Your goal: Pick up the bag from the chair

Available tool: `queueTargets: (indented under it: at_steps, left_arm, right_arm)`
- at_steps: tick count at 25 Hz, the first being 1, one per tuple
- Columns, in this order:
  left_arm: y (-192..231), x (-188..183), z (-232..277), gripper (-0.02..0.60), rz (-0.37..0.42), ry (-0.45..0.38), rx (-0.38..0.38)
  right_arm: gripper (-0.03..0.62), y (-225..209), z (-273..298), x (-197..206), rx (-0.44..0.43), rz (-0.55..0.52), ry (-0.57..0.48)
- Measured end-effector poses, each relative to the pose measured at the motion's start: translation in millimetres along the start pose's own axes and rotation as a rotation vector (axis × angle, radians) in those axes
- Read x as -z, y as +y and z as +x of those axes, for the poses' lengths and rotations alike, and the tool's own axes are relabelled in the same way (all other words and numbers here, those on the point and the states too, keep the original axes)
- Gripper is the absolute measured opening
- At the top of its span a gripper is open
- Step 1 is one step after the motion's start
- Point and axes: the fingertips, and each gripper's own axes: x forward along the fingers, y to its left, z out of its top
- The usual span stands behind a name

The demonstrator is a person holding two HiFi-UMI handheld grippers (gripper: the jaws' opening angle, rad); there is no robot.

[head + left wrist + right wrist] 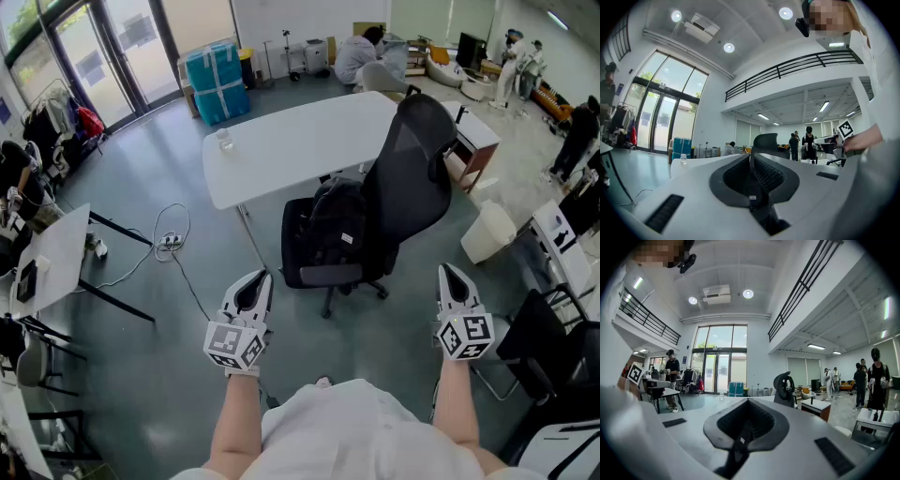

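Bag (336,230) on chair (412,178) at 12 o'clock | probably soft, hefty; grab top | left gripper (261,277), right gripper (447,272) jaws closed, empty

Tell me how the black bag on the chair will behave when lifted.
The bag looks like soft fabric, so it will probably sag when lifted. It sits on an office chair that may swivel or roll if tugged sideways.

Black bag (336,230), black chair (414,169); white table (291,145); teal boxes (217,82) (white straps); grey floor (159,375).
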Motion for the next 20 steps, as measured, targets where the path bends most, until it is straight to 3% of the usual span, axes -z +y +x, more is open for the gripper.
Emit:
queueTargets:
  at_steps: [15, 20]
  left_arm:
    - [5.0, 4.2, -13.5, 0.048, -0.022, 0.002, -0.003]
    - [5.9, 6.0, -17.1, 0.048, -0.018, 0.003, 0.001]
  right_arm:
    - [0.017, 17.3, -5.1, 4.3, -0.013, 0.009, 0.003]
    - [0.018, 26.9, -1.6, -1.0, -0.061, 0.077, -0.04]
